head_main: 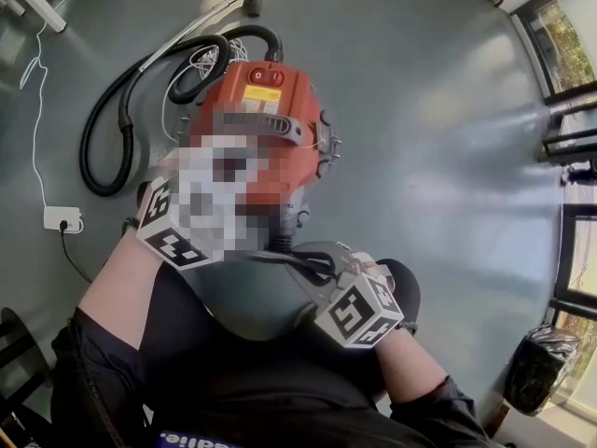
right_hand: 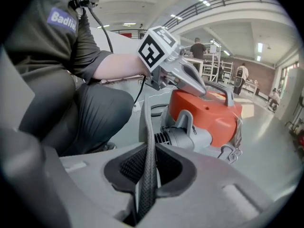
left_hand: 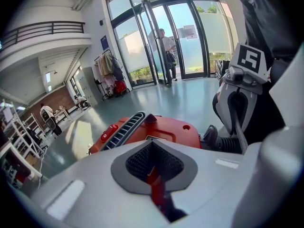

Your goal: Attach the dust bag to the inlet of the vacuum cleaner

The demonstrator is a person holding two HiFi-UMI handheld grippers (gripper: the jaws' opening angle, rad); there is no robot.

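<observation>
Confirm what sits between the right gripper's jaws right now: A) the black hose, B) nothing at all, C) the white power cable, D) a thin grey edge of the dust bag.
D: in the right gripper view, a thin grey edge of the dust bag stands upright in the right gripper, whose jaws close on it low down.

Orange vacuum cleaner body point(head_main: 270, 87): hard plastic, glossy, smooth. Grey motor housing point(right_hand: 187, 137): matt plastic. Wire latch point(right_hand: 232, 152): bright metal. Black hose point(head_main: 98, 152): ribbed, dull sheen.

Grey dust bag point(head_main: 247, 297): matt, cloth-like. Its black edge strip point(right_hand: 149, 132) is woven-textured, pinched in the right hand-held gripper point(right_hand: 151, 156).

Left hand-held gripper point(left_hand: 153, 156) clamps a glossy red plastic strip point(left_hand: 154, 182).

Gripper shells: smooth matt grey plastic. Pads point(right_hand: 129, 167): black, finely knurled.

Grey floor point(head_main: 438, 110): smooth, satin, reflective.
</observation>
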